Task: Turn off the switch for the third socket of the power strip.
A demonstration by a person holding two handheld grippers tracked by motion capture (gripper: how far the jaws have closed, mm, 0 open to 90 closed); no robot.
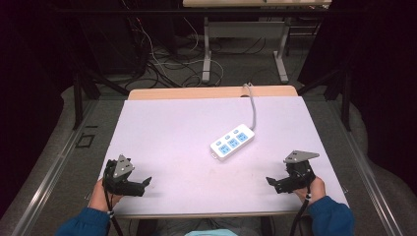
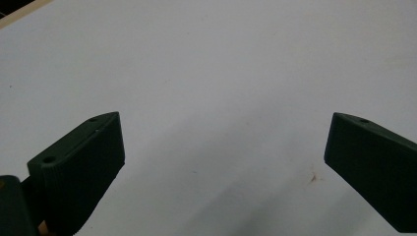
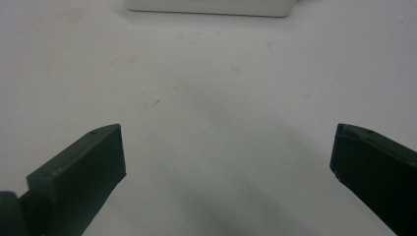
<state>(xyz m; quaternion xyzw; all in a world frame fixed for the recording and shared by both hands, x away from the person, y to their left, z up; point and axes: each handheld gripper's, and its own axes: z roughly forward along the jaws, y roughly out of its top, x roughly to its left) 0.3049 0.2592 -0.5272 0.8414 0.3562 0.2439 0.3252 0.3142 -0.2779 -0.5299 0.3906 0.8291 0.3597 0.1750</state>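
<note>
A white power strip [image 1: 232,142] with blue sockets lies near the middle of the white table [image 1: 172,128], its grey cable [image 1: 253,105] running to the far edge. My left gripper [image 1: 145,185] rests at the near left, open, nothing between its jaws; in the left gripper view its black fingers [image 2: 83,167] stand wide apart over bare table. My right gripper [image 1: 271,183] sits at the near right, open and empty. In the right gripper view the gripper [image 3: 223,169] faces the strip's white edge [image 3: 206,7] farther off.
A person's hands in blue sleeves [image 1: 86,223] hold both grippers at the table's near edge. Beyond the table are a wooden strip [image 1: 196,92], floor cables [image 1: 162,64] and another table's legs [image 1: 206,59].
</note>
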